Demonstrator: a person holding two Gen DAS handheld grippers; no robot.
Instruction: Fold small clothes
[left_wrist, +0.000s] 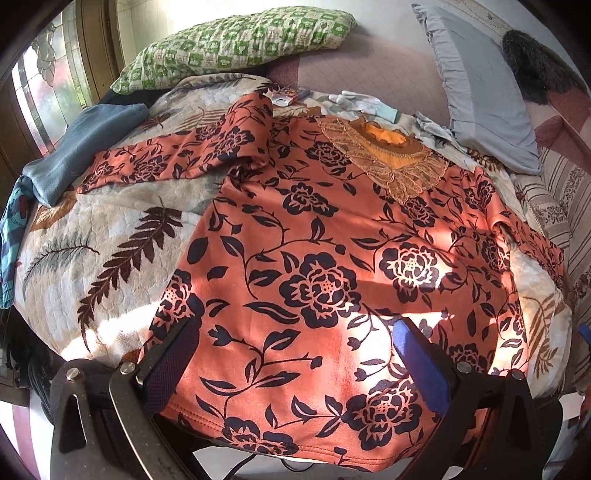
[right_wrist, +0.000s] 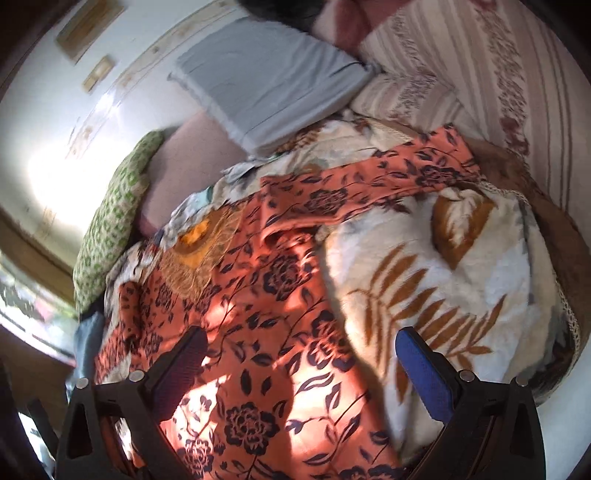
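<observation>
Left wrist view, left to right: blue garment (left_wrist: 85, 144) bunched at the bed's left edge, green checked pillow (left_wrist: 236, 40) behind it. Leaf-print blanket (left_wrist: 110, 229) covers the bed. Orange floral top (left_wrist: 332, 258) lies flat on the blanket, front up, lace collar (left_wrist: 388, 158) toward the far side; its left-side sleeve (left_wrist: 173, 158) is spread out sideways with a fold near the shoulder. White gloves (left_wrist: 354, 101) sit just past the collar, grey pillow (left_wrist: 484, 92) at far right. Left tool (left_wrist: 295, 354) is spread wide, hovering over the top's hem, pinching nothing.

Right wrist view (blurred): green checked pillow (right_wrist: 110, 229) at left, grey pillow (right_wrist: 266, 81) at top, the top's other sleeve (right_wrist: 388, 177) stretched across the blanket to the right. Right tool (right_wrist: 299, 365) is also spread, over the top's right side edge, holding nothing.
</observation>
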